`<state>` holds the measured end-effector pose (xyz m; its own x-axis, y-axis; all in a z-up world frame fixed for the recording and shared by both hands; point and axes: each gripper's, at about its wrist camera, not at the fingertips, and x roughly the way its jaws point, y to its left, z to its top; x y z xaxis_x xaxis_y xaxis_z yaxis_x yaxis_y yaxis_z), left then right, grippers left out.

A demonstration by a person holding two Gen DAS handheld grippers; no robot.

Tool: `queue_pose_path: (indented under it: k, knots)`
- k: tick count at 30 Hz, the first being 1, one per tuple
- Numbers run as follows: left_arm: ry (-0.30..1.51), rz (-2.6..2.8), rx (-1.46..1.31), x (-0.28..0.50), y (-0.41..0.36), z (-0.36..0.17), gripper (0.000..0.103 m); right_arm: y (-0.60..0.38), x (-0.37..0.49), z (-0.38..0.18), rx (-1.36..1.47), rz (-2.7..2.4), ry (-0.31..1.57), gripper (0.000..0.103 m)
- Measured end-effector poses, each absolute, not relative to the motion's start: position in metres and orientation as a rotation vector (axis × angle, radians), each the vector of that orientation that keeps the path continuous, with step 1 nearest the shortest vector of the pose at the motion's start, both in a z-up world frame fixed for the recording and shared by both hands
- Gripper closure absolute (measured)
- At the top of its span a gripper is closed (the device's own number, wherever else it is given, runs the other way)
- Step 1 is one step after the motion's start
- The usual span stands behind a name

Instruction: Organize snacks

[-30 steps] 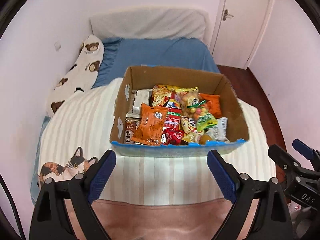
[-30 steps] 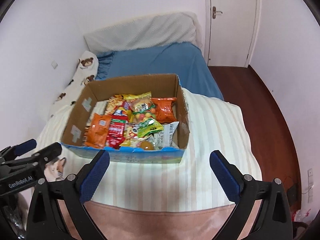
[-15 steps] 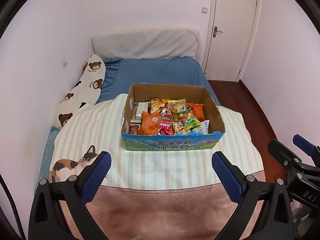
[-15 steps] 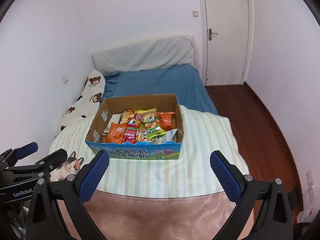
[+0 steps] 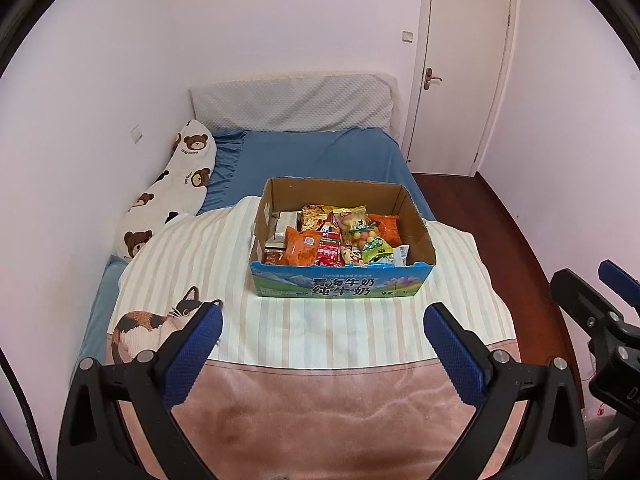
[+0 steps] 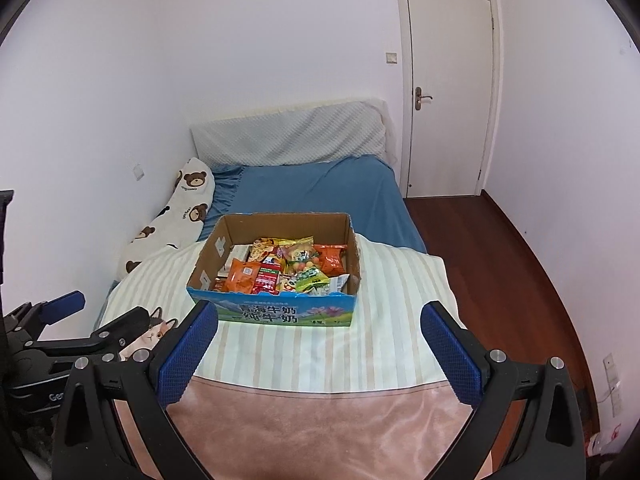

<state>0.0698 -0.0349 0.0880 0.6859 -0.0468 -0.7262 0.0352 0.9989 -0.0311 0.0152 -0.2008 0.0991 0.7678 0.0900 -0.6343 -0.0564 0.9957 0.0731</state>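
Observation:
An open cardboard box [image 5: 340, 284] with a blue printed front stands on the striped blanket on the bed; it also shows in the right wrist view [image 6: 280, 312]. It holds several snack packets [image 5: 332, 240], orange, red, yellow and green, also seen in the right wrist view [image 6: 280, 272]. My left gripper [image 5: 322, 320] is open and empty, held back from the box near the foot of the bed. My right gripper [image 6: 318, 320] is open and empty, also back from the box. Each gripper shows at the edge of the other's view.
A bear-print pillow [image 5: 168, 200] lies along the left wall. A blue sheet [image 5: 320, 156] and a grey headboard cushion [image 5: 292, 102] lie beyond the box. A closed white door [image 5: 464, 68] and wooden floor [image 6: 520, 264] are at the right. A pink blanket [image 5: 320, 416] covers the bed's foot.
Both grippers have drawn back and up from the box, which now looks smaller and farther away. Its blue front face has come into view. Both stay open.

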Motion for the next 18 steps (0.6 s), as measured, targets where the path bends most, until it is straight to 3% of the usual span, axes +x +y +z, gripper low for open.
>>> queue_pose_path:
  k: [18]
  knots:
    - [0.852, 0.024, -0.008, 0.125, -0.029, 0.065, 0.0, -0.207, 0.077, 0.07, 0.041, -0.005, 0.7, 0.0]
